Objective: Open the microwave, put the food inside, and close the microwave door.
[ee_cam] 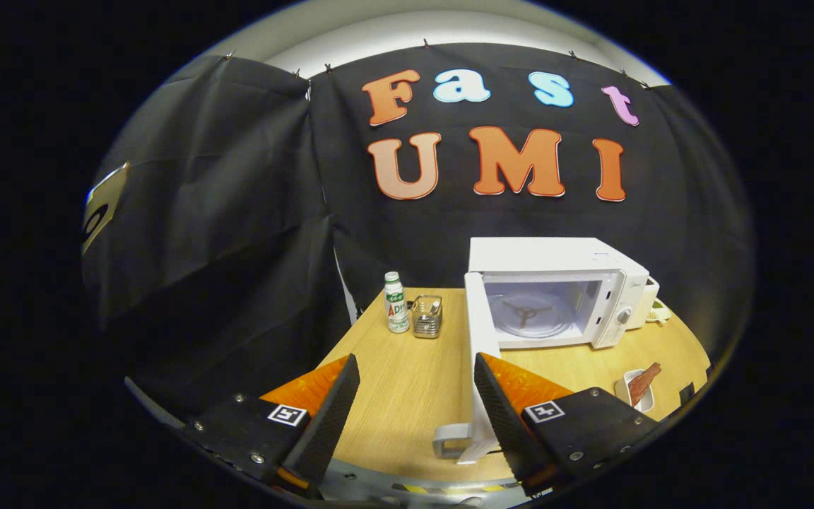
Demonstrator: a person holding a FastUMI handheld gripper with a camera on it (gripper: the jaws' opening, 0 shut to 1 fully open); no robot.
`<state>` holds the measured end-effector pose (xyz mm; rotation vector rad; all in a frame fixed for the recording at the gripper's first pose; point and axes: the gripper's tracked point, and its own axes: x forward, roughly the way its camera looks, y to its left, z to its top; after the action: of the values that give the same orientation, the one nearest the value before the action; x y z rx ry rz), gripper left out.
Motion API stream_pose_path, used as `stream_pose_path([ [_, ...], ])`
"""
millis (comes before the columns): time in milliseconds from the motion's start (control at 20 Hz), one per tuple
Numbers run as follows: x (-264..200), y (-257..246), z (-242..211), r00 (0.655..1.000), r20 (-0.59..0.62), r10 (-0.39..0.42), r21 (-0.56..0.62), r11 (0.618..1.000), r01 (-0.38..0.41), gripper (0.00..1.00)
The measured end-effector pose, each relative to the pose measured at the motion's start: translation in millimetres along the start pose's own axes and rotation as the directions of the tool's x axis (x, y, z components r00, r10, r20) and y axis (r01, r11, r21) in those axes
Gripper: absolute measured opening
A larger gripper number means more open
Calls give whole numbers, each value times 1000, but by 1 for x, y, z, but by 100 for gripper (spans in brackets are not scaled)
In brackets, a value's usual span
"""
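Observation:
A white microwave stands on the wooden table, beyond the fingers and to their right. Its door is swung wide open toward me, edge-on, with the handle close to the right finger. The cavity shows a glass turntable with nothing on it. A small white dish with a reddish-brown strip of food lies on the table in front of the microwave, to the right of the right finger. My gripper is open, with nothing between its fingers, above the table's near edge.
A small white bottle with a green label and a wire mesh holder stand left of the microwave near the back wall. Bare table lies between the fingers. The table's near edge carries a yellow-black striped strip.

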<state>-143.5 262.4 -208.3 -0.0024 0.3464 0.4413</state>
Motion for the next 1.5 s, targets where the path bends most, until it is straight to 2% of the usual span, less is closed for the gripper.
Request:
stream_pose_path([
  [150, 6, -55, 21, 999, 33, -39, 6, 999, 39, 96],
  [350, 7, -151, 31, 990, 44, -135, 13, 991, 134, 97],
  [600, -2, -277, 19, 965, 30, -260, 10, 966, 260, 98],
  [850, -8, -377, -16, 939, -21, -344, 37, 938, 344, 98],
  [1050, 7, -426, -63, 937, -107, -332, 97, 934, 343, 97],
  [1200, 30, -452, -115, 934, -210, -289, 183, 927, 328, 98],
  [1500, 67, -472, -182, 925, -323, -199, 285, 912, 296, 96],
])
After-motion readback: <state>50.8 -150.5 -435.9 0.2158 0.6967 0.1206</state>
